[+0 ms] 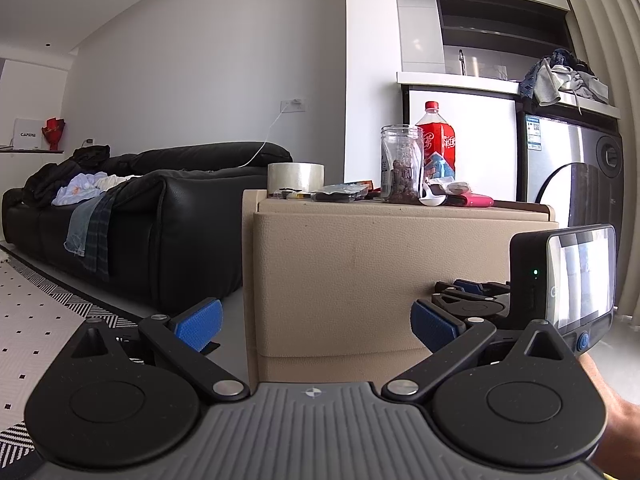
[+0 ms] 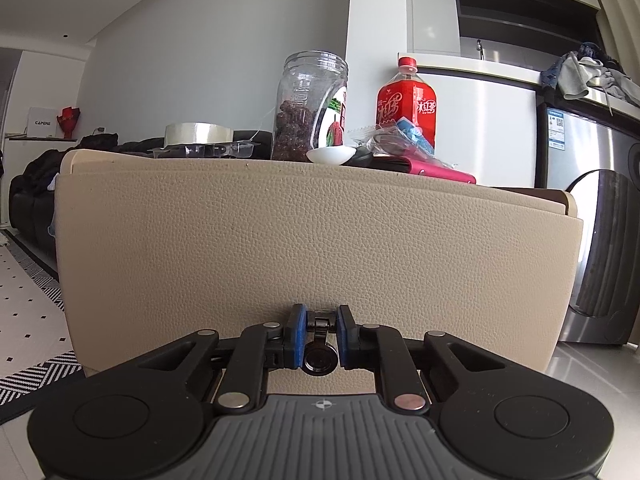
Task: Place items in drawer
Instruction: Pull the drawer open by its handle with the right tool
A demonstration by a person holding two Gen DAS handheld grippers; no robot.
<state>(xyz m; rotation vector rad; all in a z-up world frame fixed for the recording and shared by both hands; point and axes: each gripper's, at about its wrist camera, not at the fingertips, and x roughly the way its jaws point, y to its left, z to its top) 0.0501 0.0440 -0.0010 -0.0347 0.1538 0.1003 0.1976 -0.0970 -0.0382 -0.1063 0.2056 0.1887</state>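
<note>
We see our right gripper clenched on the drawer's black handle; left gripper released, jar above

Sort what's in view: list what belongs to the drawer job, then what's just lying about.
Job:
- beige drawer front
- black ring pull, clamped by the right gripper
- left gripper, open
- tape roll, glass jar, red bottle, pink case

Lying about:
- black sofa
- clothes on counter
- washing machine
</note>
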